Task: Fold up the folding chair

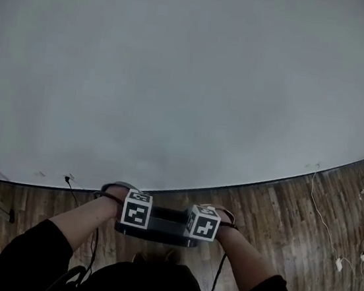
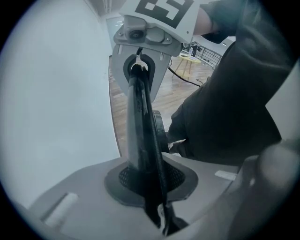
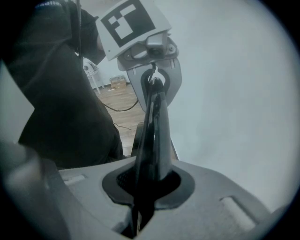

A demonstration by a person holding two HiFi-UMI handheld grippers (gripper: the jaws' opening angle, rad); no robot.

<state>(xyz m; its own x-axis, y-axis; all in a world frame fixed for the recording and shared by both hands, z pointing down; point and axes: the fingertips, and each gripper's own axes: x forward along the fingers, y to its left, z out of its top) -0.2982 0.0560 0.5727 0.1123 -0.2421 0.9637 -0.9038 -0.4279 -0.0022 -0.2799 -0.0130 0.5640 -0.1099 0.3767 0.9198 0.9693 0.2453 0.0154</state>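
A pale grey wall (image 1: 191, 76) fills most of the head view and meets a brown wooden floor (image 1: 278, 221) along a curved line low in the frame. The person stands close to that line. Both arms, in dark sleeves (image 1: 35, 249), reach forward and down, and bare forearms show ahead of the cuffs. The folding chair (image 1: 158, 228) shows only as a dark, round-edged slab lying level between the two hands, above the floor and just in front of the person's body. How far it is folded cannot be told from here. The left tool (image 2: 145, 154) has its jaws drawn almost together on a thin dark edge that runs the length of them. That edge reads as part of the chair, and the wall lies on one side of it and the person's dark clothing on the other. The right tool (image 3: 152, 154) shows the same on the opposite side: its jaws are nearly closed, pinching a narrow dark strip, with the clothing at one side and the wall at the other. In the head view the left marker cube (image 1: 137, 210) and the right marker cube (image 1: 204, 223) sit at either end of the slab. A thin white cable (image 1: 323, 213) trails across the boards at the right, well away from the person.
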